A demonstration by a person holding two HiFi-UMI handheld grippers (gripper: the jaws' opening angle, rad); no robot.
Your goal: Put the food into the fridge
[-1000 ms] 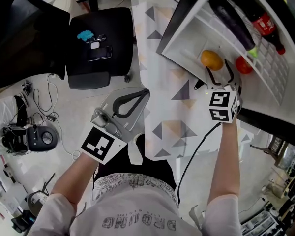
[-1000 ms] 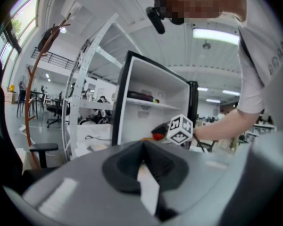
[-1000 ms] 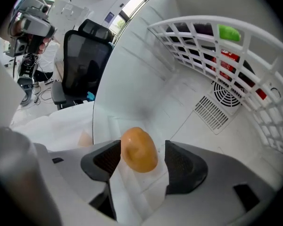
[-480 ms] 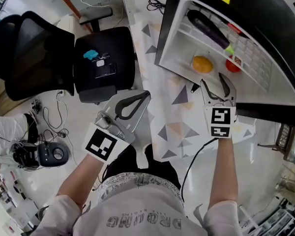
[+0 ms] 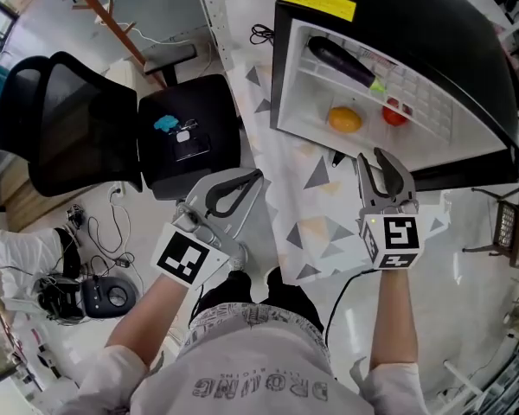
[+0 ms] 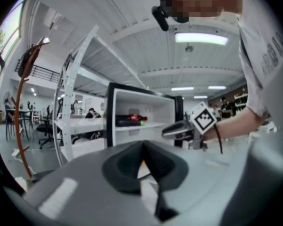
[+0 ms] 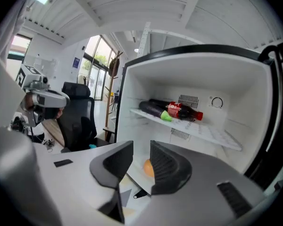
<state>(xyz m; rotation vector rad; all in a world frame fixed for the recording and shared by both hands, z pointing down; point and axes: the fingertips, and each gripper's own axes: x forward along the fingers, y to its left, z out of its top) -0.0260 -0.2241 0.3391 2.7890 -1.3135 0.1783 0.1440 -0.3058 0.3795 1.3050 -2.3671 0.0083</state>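
Note:
A small black fridge [image 5: 432,33] stands open at the upper right. On its upper shelf [image 7: 212,133] lie a dark eggplant [image 5: 342,61] [image 7: 153,109] and a red-labelled cola bottle [image 7: 184,112]. An orange [image 5: 344,120] [image 7: 147,168] and a red tomato [image 5: 395,112] rest on the fridge floor. My right gripper [image 5: 382,167] [image 7: 141,161] hangs just outside the fridge opening; its jaws are closing with nothing between them. My left gripper [image 5: 233,188] [image 6: 144,161] is held lower left, away from the fridge, shut and empty.
A white cloth with grey and tan triangles [image 5: 311,223] covers the floor before the fridge. A black office chair [image 5: 69,128] and a black seat holding a blue item [image 5: 190,137] stand at left. Cables and a headset [image 5: 104,292] lie at lower left.
My right gripper has drawn back out of the fridge and its jaws have narrowed. The view has pulled away, showing the whole fridge. The left gripper has barely moved.

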